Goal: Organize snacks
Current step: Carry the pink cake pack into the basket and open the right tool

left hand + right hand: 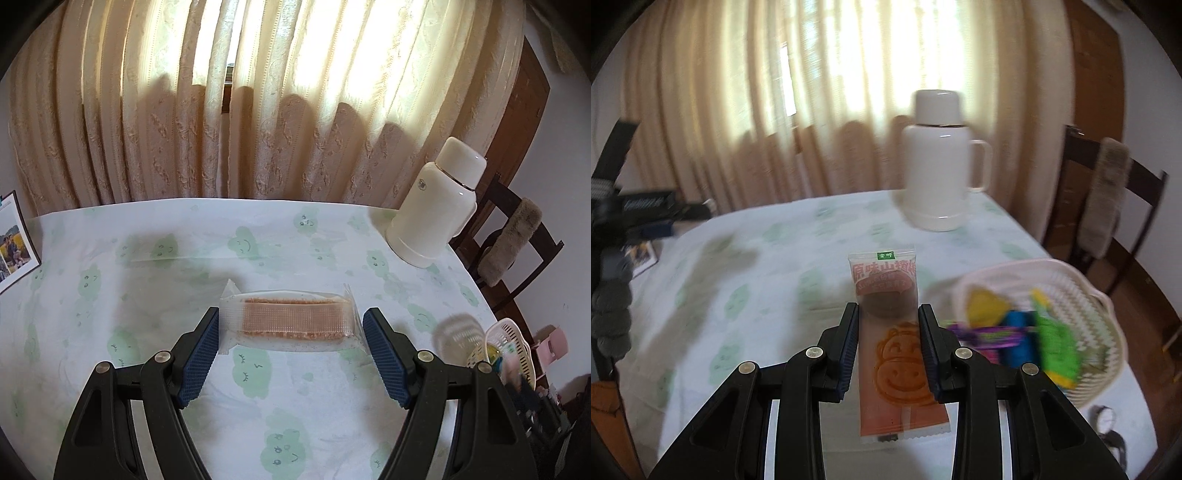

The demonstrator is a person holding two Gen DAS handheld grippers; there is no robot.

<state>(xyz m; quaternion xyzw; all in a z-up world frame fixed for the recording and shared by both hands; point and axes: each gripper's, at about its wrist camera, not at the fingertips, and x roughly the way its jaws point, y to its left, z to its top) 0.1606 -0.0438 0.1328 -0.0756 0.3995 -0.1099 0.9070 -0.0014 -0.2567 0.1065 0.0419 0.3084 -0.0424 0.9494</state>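
Right gripper [888, 328] clamped narrow on orange packet [899, 347], long axis along fingers; basket [1108, 295] just right. Left gripper [291, 332] wide, holding wafer bar [291, 321] crosswise by its ends.

I see a glossy clear-plastic wafer packet [290, 320], a smooth shiny white thermos [436, 210], a slatted plastic basket [1067, 325], and a matt printed tablecloth [184, 236].

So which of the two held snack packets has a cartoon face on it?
The orange packet in the right gripper; the left gripper's clear-wrapped bar shows none.
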